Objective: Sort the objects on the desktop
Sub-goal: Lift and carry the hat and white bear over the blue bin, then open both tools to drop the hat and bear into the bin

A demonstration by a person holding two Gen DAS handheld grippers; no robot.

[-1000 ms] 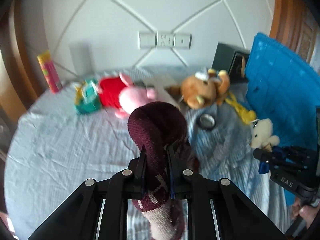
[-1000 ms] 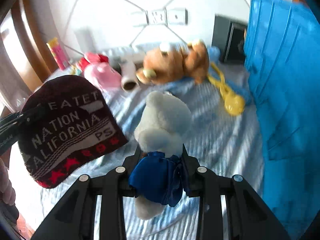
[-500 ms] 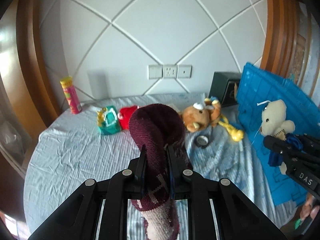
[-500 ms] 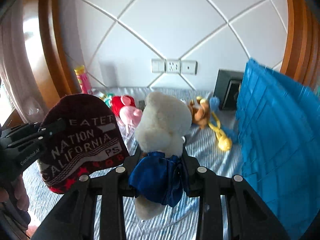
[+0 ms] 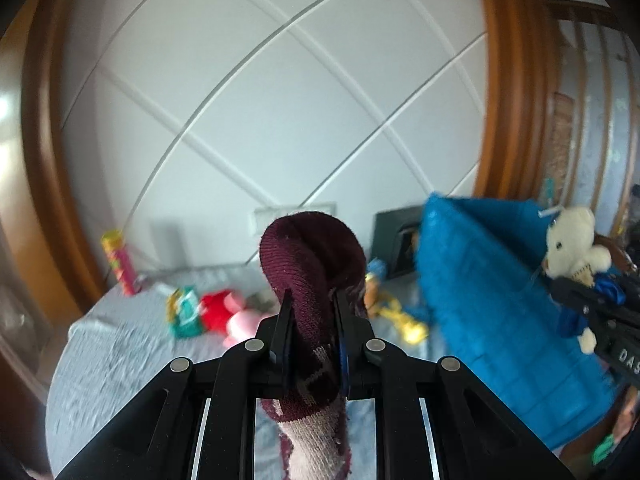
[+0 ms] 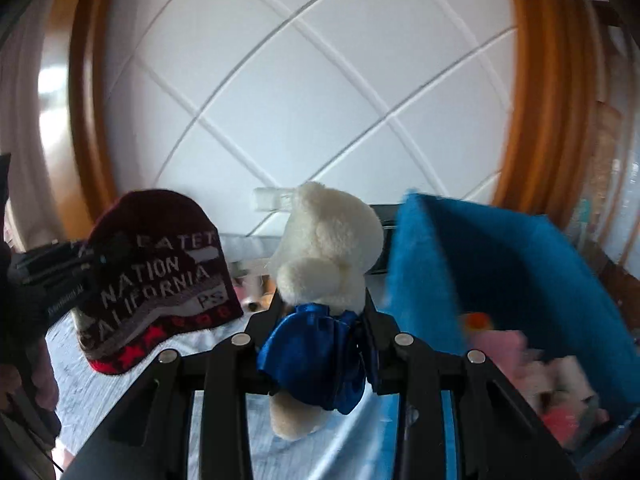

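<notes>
Maroon beanie (image 6: 160, 276) ("NATION CALIFORNIA"), left claw (image 5: 312, 312)

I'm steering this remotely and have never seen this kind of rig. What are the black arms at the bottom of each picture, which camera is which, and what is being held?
There is no robot here: a person carries a two-finger gripper in each hand, each with a fisheye camera looking along its fingers.

In the left wrist view, the left gripper is shut on a maroon knit hat. In the right wrist view, the right gripper is shut on a white teddy bear in blue satin clothes. Each camera also catches the other gripper at its edge.

On the cloth-covered surface lie a red and pink plush toy, a green toy and a yellow toy. To the right stands a blue basket, with soft things inside, too blurred to name.
</notes>
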